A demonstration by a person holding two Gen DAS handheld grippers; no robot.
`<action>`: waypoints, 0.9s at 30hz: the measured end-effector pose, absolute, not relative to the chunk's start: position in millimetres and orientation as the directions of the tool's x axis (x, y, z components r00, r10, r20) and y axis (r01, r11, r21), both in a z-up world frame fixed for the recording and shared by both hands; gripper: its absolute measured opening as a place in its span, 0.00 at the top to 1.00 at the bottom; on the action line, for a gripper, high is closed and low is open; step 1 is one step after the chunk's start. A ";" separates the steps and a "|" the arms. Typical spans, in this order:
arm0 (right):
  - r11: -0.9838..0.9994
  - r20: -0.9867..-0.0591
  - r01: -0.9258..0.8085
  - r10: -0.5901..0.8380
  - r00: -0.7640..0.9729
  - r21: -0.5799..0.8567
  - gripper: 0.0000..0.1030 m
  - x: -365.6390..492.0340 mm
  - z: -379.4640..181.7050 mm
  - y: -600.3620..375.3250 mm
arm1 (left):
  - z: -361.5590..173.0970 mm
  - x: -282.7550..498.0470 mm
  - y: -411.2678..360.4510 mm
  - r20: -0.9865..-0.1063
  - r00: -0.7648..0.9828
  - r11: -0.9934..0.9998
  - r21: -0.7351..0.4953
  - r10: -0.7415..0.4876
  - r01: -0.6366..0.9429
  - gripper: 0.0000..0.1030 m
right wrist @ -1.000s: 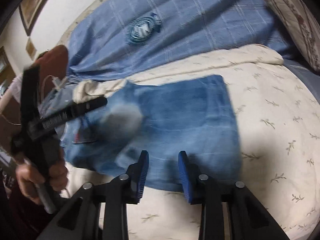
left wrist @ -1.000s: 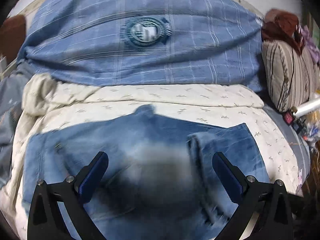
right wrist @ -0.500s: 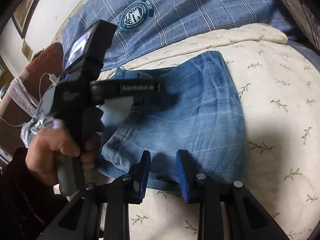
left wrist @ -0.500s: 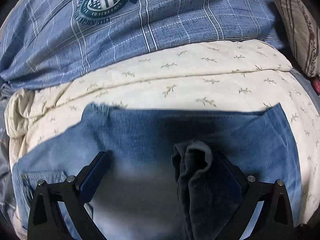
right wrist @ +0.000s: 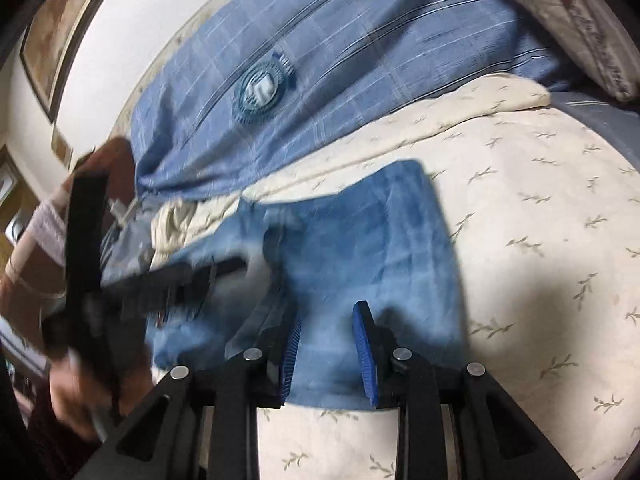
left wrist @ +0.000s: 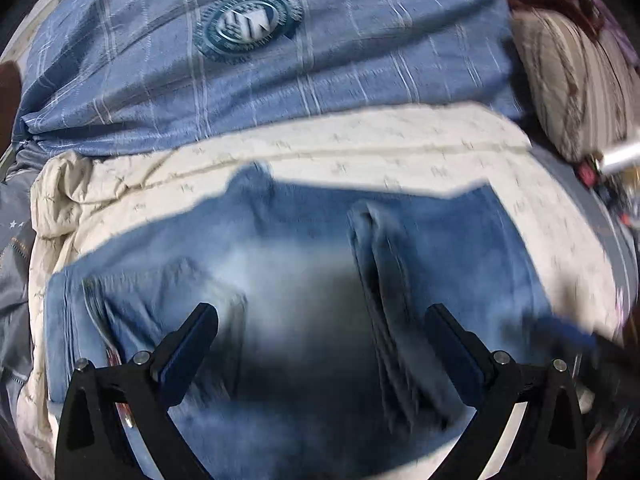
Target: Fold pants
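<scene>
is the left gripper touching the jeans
Cannot tell: in the left wrist view the open left gripper sits over the jeans, but blur hides any gap.

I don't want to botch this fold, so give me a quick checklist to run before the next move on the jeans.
1. Left gripper open, nothing held: ok.
2. Right gripper open over the near edge, nothing held: ok.
3. Jeans folded and lying on the cream quilt: ok.
4. Jeans lying smooth: not ok, a bunched ridge crosses the top.
5. Fold edges lined up: cannot tell, pictures blurred.

Left gripper (left wrist: 320, 344) black with blue pads, silver screws, right gripper (right wrist: 328, 344) alike, bare-skinned hand (right wrist: 76, 392)
</scene>
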State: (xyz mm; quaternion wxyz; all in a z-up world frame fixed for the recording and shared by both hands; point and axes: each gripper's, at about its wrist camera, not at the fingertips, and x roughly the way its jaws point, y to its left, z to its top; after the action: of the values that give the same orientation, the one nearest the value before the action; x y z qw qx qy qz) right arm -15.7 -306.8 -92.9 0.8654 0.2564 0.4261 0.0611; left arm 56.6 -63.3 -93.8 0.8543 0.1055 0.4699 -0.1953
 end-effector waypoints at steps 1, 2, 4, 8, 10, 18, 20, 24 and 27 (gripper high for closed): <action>0.867 -0.714 0.128 0.302 0.631 0.481 0.71 -16.9 -92.6 -306.7 | -99.2 51.5 -65.3 -0.849 0.482 0.896 0.023 -0.218 0.444 0.00; 0.873 -0.724 0.142 0.285 0.628 0.467 0.71 -17.5 -94.0 -306.6 | -104.7 47.6 -68.3 -0.851 0.486 0.889 0.052 -0.199 0.455 0.00; 0.873 -0.737 0.160 0.276 0.617 0.461 0.71 -15.3 -99.7 -308.2 | -112.4 35.4 -68.9 -0.845 0.506 0.878 0.099 -0.174 0.468 0.00; 0.874 -0.788 0.193 0.280 0.549 0.446 0.71 -5.4 -119.4 -309.3 | -121.0 34.2 -61.1 -0.852 0.490 0.891 0.064 -0.186 0.450 0.00; 0.860 -0.777 0.198 0.297 0.555 0.470 0.71 -7.3 -119.4 -313.9 | -122.7 35.5 -57.4 -0.852 0.482 0.897 0.035 -0.204 0.441 0.00; 0.876 -0.746 0.175 0.260 0.613 0.449 0.71 5.6 -85.4 -319.9 | -120.1 27.8 -44.7 -0.815 0.505 0.885 -0.023 -0.286 0.465 0.00; 0.888 -0.737 0.156 0.249 0.628 0.432 0.71 20.6 -77.0 -319.0 | -122.4 29.4 -48.9 -0.820 0.498 0.882 -0.020 -0.283 0.470 0.00; 0.911 -0.787 0.167 0.220 0.577 0.377 0.71 65.7 -87.7 -315.2 | -123.8 33.4 -49.6 -0.826 0.478 0.884 -0.051 -0.299 0.465 0.00; 0.924 -0.848 0.171 0.224 0.479 0.341 0.71 95.2 -117.4 -306.7 | -124.1 35.6 -50.0 -0.825 0.479 0.882 -0.048 -0.300 0.469 0.00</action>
State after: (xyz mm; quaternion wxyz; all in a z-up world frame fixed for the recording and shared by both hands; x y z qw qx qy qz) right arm 95.2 -306.7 -117.4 0.8379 0.1939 0.5099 0.0158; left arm 35.6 -50.0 -124.1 0.8548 0.0925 0.4584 -0.2248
